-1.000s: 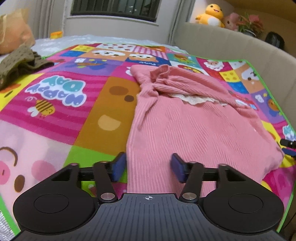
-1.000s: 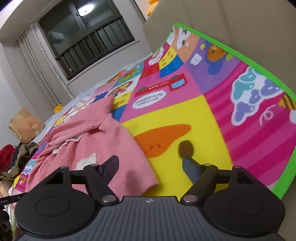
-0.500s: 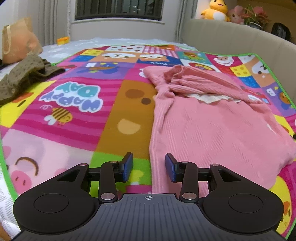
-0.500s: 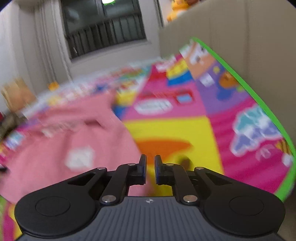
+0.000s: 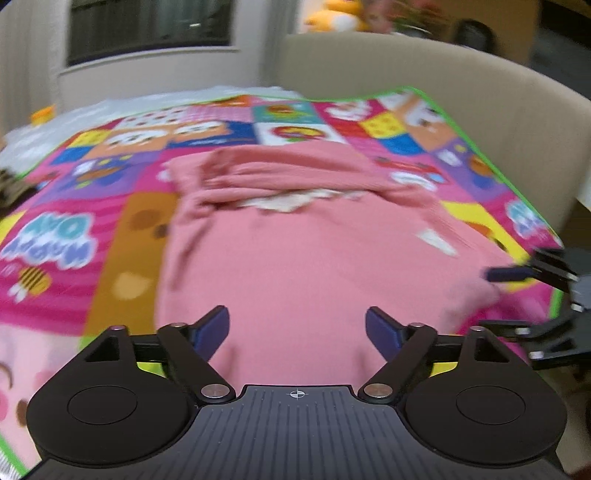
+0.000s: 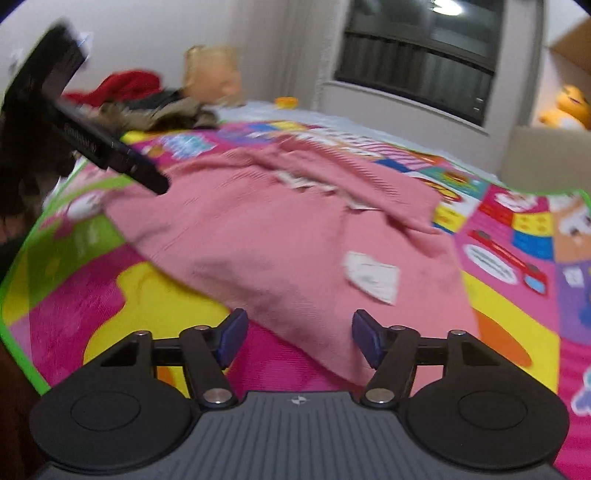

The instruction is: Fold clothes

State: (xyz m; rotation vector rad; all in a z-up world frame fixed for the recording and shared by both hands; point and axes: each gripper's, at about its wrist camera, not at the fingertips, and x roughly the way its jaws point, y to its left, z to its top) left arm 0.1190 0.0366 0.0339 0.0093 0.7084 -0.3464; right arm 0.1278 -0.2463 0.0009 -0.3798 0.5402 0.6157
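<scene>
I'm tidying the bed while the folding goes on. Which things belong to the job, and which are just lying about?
Part of the job:
- pink sweater
- left hand-held gripper, jaws opening
- right hand-held gripper, jaws opening

Lying about:
- patterned mat
- clothes pile
- yellow plush toy

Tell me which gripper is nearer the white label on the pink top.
Right. The right gripper sits just below the label; the left gripper is across the top, jaws opening on both.

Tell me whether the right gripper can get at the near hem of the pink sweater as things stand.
Probably yes. The right gripper is opening, its fingers astride the pink sweater's near hem with nothing between or on top. The left gripper hangs off toward the far corner, clear of that path.
</scene>
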